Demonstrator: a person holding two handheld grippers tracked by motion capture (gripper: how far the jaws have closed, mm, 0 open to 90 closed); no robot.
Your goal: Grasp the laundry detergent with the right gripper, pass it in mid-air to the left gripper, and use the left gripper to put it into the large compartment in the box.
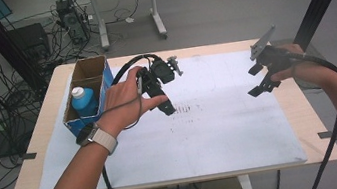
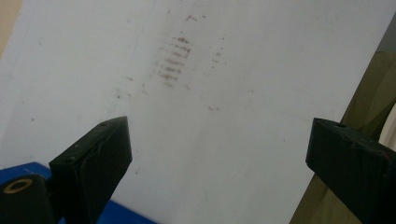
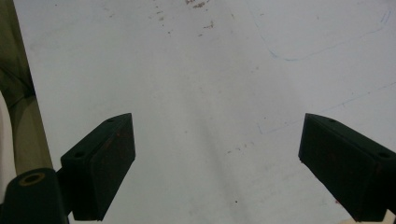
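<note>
At the far left corner of the table [image 1: 36, 139] we see a cardboard box [image 1: 86, 89] with blue sides, split into compartments, standing on the left edge of the white sheet [image 1: 213, 133] that covers most of the tabletop. A blue bottle [image 1: 84, 101] with a white cap stands upright in its nearer compartment; the farther one looks empty from here. Just right of the box, our left gripper [image 1: 165, 106] hangs over the sheet, near its far left part, pointing down toward a patch of brownish smudges [image 1: 186, 108]. In the left gripper view its jaws stand wide apart with nothing between them, only the white sheet and the smudges [image 2: 173, 60] beyond. Well apart from it, near the far right corner of the sheet, our right gripper [image 1: 260, 79] is held above the surface, a grey plate [image 1: 262, 42] on top of it. In the right gripper view its jaws also stand wide open and hold nothing, with bare white sheet [image 3: 196, 93] below them.
</note>
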